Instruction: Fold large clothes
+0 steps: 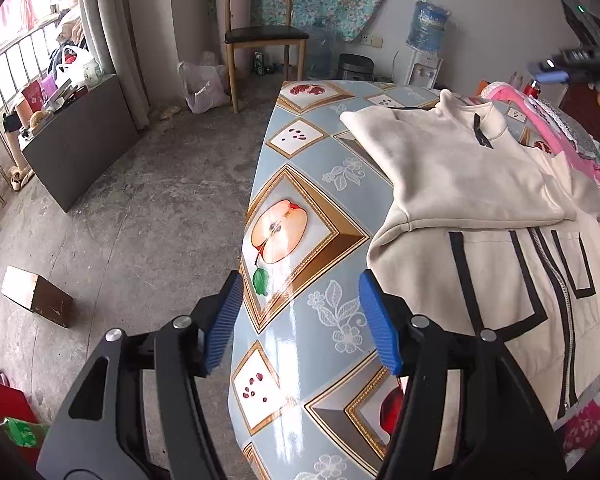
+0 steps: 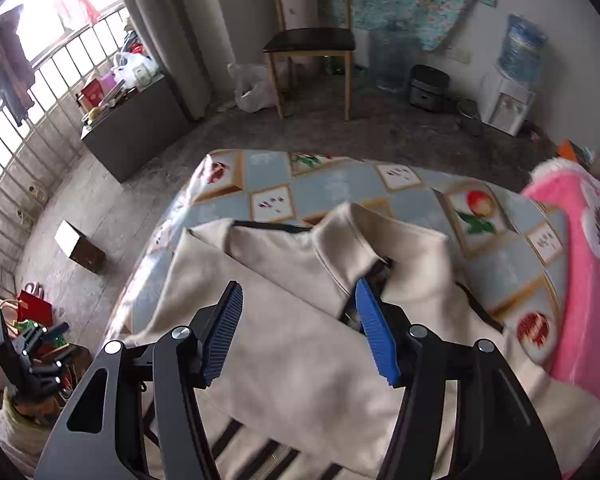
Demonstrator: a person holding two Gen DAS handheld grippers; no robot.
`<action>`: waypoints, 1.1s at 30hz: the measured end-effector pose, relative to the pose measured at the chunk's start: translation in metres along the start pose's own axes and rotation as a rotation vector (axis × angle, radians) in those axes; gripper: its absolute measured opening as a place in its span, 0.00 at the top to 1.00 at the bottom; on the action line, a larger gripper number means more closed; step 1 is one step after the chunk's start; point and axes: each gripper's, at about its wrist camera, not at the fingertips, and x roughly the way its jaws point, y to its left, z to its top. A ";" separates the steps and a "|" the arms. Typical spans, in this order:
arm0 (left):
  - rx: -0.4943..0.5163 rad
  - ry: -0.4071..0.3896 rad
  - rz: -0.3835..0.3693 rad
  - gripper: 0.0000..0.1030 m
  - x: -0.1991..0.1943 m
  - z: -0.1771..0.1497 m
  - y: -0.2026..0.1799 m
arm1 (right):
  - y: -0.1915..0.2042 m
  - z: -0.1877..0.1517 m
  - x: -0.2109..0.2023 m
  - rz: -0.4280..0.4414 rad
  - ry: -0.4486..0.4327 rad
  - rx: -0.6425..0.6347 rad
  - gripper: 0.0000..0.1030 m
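Observation:
A cream zip-up jacket [image 1: 480, 208] with black stripe trim lies on the table [image 1: 292, 184], its upper half folded over the lower half. My left gripper [image 1: 300, 320] is open and empty above the table's left edge, just left of the jacket. My right gripper [image 2: 298, 330] is open and empty above the jacket [image 2: 300, 368], near its collar [image 2: 348, 248]. The right gripper also shows blurred at the far right of the left wrist view [image 1: 556, 70].
The table has a glossy fruit-pattern cloth [image 2: 268, 184]. A pink floral blanket [image 2: 580, 264] lies at its right side. On the floor stand a wooden chair [image 1: 260, 36], a small brown box [image 1: 36, 296], a dark cabinet [image 1: 80, 136] and a water dispenser [image 1: 424, 44].

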 end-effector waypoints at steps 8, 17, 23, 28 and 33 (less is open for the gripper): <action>0.067 0.022 -0.086 0.23 -0.011 0.038 -0.064 | -0.070 -0.143 0.051 -0.028 0.122 0.188 0.47; 0.128 0.138 -0.116 0.23 0.075 0.069 -0.175 | -0.098 -0.176 0.048 0.031 0.077 0.301 0.45; 0.099 0.167 -0.090 0.22 0.123 0.087 -0.200 | -0.204 -0.210 -0.034 -0.086 -0.073 0.528 0.37; 0.092 0.215 -0.061 0.22 0.155 0.089 -0.202 | -0.330 -0.289 -0.091 -0.191 -0.187 0.943 0.37; 0.145 0.198 -0.040 0.16 0.162 0.082 -0.207 | -0.402 -0.359 -0.107 -0.259 -0.268 1.261 0.37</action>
